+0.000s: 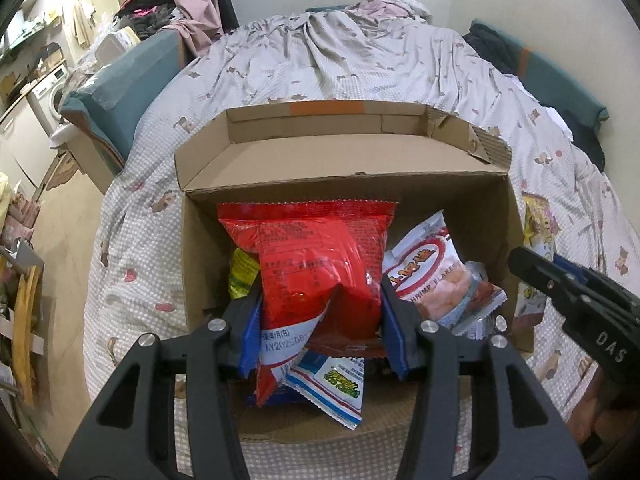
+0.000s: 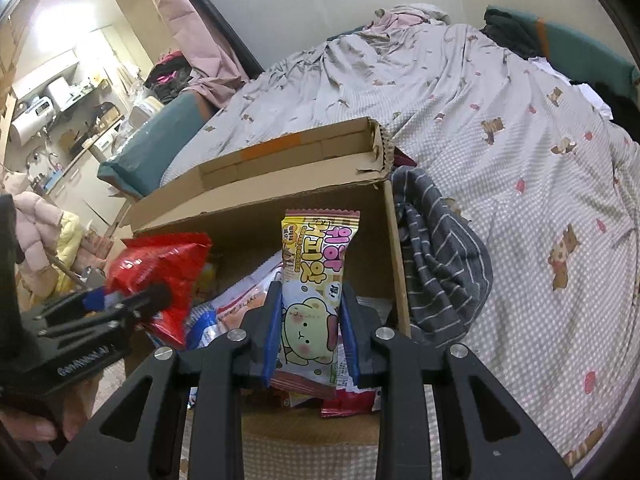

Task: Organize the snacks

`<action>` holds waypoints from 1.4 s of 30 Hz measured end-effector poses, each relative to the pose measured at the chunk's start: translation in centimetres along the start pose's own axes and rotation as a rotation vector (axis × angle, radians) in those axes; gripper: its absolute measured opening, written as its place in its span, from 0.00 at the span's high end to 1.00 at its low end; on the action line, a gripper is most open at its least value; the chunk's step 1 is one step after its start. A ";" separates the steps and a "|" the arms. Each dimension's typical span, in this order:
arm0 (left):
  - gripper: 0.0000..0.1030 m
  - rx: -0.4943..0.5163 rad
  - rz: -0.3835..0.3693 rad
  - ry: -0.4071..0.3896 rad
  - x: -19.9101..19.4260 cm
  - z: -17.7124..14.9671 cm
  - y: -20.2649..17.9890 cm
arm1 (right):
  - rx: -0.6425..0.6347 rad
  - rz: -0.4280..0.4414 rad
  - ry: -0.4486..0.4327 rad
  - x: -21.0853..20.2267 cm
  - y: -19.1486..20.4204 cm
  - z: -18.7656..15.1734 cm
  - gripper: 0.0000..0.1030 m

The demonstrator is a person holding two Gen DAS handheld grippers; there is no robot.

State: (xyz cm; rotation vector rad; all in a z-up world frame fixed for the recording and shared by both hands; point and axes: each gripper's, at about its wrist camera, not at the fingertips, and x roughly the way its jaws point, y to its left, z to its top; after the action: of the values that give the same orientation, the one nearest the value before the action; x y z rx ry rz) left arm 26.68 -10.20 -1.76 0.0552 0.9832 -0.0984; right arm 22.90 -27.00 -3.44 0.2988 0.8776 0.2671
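Observation:
An open cardboard box (image 1: 344, 184) sits on the bed with several snack packets inside. My left gripper (image 1: 320, 312) is shut on a red snack bag (image 1: 316, 256), held upright over the box. The same red snack bag (image 2: 160, 276) shows at the left of the right wrist view. My right gripper (image 2: 308, 324) is shut on a yellow and pink cookie packet (image 2: 312, 280), upright above the cardboard box (image 2: 280, 216). A white shrimp flakes bag (image 1: 432, 280) lies in the box beside the red bag. The right gripper (image 1: 560, 288) shows at the right edge of the left wrist view.
The box rests on a grey dotted bedspread (image 2: 520, 200). A dark striped cloth (image 2: 440, 256) lies against the box's right wall. More snack packets (image 1: 540, 228) lie on the bed right of the box. Teal cushions (image 1: 128, 76) flank the bed. A person's hand (image 2: 36, 424) holds the left tool.

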 end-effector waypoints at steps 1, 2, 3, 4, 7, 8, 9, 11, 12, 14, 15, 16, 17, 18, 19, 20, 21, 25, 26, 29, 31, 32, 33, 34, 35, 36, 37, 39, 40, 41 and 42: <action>0.54 0.003 0.003 -0.004 -0.1 0.0 -0.1 | 0.003 0.003 -0.001 0.0 0.0 0.0 0.72; 0.53 0.008 0.008 -0.013 -0.2 -0.1 -0.2 | 0.008 0.006 -0.003 -0.1 -0.1 0.1 0.71; 0.53 0.012 0.016 -0.019 -0.3 -0.1 -0.3 | 0.013 0.008 -0.004 -0.1 -0.1 0.1 0.70; 0.51 0.015 0.025 -0.025 -0.4 -0.1 -0.3 | 0.018 0.010 -0.002 -0.1 -0.2 0.1 0.70; 0.39 0.012 0.035 -0.020 -0.6 0.0 -0.2 | 0.033 0.020 0.004 0.0 -0.3 0.1 0.70; 0.35 0.008 0.031 -0.017 -0.7 0.1 -0.1 | 0.038 0.025 0.008 0.0 -0.4 0.1 0.70; 0.28 0.002 0.026 -0.015 -0.7 0.1 0.0 | 0.040 0.026 0.007 -0.1 -0.4 0.2 0.70; 0.23 -0.006 0.031 -0.019 -1.0 0.1 0.2 | 0.039 0.032 0.005 -0.2 -0.3 0.3 0.70; 0.23 -0.011 0.037 -0.013 -1.1 0.0 0.3 | 0.035 0.037 0.002 -0.2 -0.3 0.3 0.70; 0.23 -0.019 0.030 -0.002 -1.4 -0.1 0.6 | 0.027 0.044 -0.005 -0.5 -0.1 0.5 0.62; 0.23 -0.020 0.024 -0.012 -1.8 -0.2 0.8 | 0.026 0.055 -0.007 -0.7 0.0 0.5 0.41; 0.23 -0.028 0.034 -0.021 -2.1 -0.4 1.0 | 0.030 0.063 -0.010 -1.0 0.2 0.4 0.31; 0.23 -0.046 0.045 -0.022 -2.4 -0.6 1.3 | 0.037 0.064 -0.030 -1.5 0.5 0.1 0.20; 0.23 -0.067 0.043 -0.022 -2.7 -1.0 1.5 | 0.034 0.062 -0.048 -2.1 0.9 -0.1 0.17; 0.23 -0.079 0.031 -0.025 -3.2 -1.3 1.7 | 0.019 0.053 -0.051 -2.5 1.5 -0.1 0.17; 0.23 -0.079 0.026 -0.033 -3.7 -1.6 1.8 | 0.002 0.034 -0.059 -3.0 2.0 -0.3 0.15; 0.23 -0.071 0.027 -0.045 -4.3 -1.9 1.9 | -0.010 0.016 -0.079 -3.8 2.6 -0.5 0.12; 0.12 -0.064 0.033 -0.089 -6.9 -3.0 3.0 | -0.025 -0.004 -0.110 -6.4 4.0 -1.4 0.07; 0.11 -0.072 0.027 -0.096 -7.7 -3.4 3.5 | -0.028 -0.016 -0.116 -7.1 4.2 -1.7 0.06; 0.02 -0.085 0.020 -0.116 -9.6 -4.5 4.8 | -0.056 -0.037 -0.126 -8.8 5.3 -2.7 0.03; 0.01 -0.091 0.026 -0.139 -11.0 -5.5 5.6 | -0.078 -0.049 -0.130 -9.9 6.1 -3.4 0.00; 0.01 -0.100 0.026 -0.151 -11.9 -6.2 6.2 | -0.084 -0.051 -0.136 -10.6 6.5 -3.9 0.00; 0.00 -0.107 0.024 -0.156 -12.3 -6.7 6.5 | -0.088 -0.054 -0.143 -11.2 6.9 -4.4 0.00; 0.00 -0.115 0.016 -0.161 -12.9 -7.5 6.8 | -0.089 -0.058 -0.148 -11.6 7.1 -4.7 0.00; 0.00 -0.117 0.008 -0.162 -13.4 -8.2 7.1 | -0.092 -0.062 -0.152 -12.2 7.6 -5.4 0.00; 0.00 -0.115 0.008 -0.162 -13.9 -9.0 7.3 | -0.093 -0.060 -0.152 -12.5 7.8 -5.8 0.00; 0.00 -0.110 0.020 -0.166 -14.4 -9.9 7.5 | -0.093 -0.058 -0.152 -12.9 8.1 -6.3 0.00; 0.00 -0.107 0.033 -0.175 -15.1 -11.2 7.6 | -0.083 -0.062 -0.150 -13.5 8.5 -7.1 0.00; 0.00 -0.110 0.031 -0.178 -15.3 -11.6 7.6 | -0.079 -0.061 -0.151 -13.7 8.7 -7.6 0.00; 0.00 -0.113 0.021 -0.180 -15.5 -12.1 7.7 | -0.078 -0.063 -0.149 -13.9 8.9 -8.0 0.00; 0.00 -0.117 0.002 -0.179 -15.6 -12.6 7.9 | -0.080 -0.067 -0.146 -14.1 9.0 -8.4 0.00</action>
State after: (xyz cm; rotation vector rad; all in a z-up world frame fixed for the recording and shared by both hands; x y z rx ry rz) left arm 8.48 -0.28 4.25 -0.0593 0.8084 -0.0424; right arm 6.75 -22.33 4.75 0.2114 0.7293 0.2148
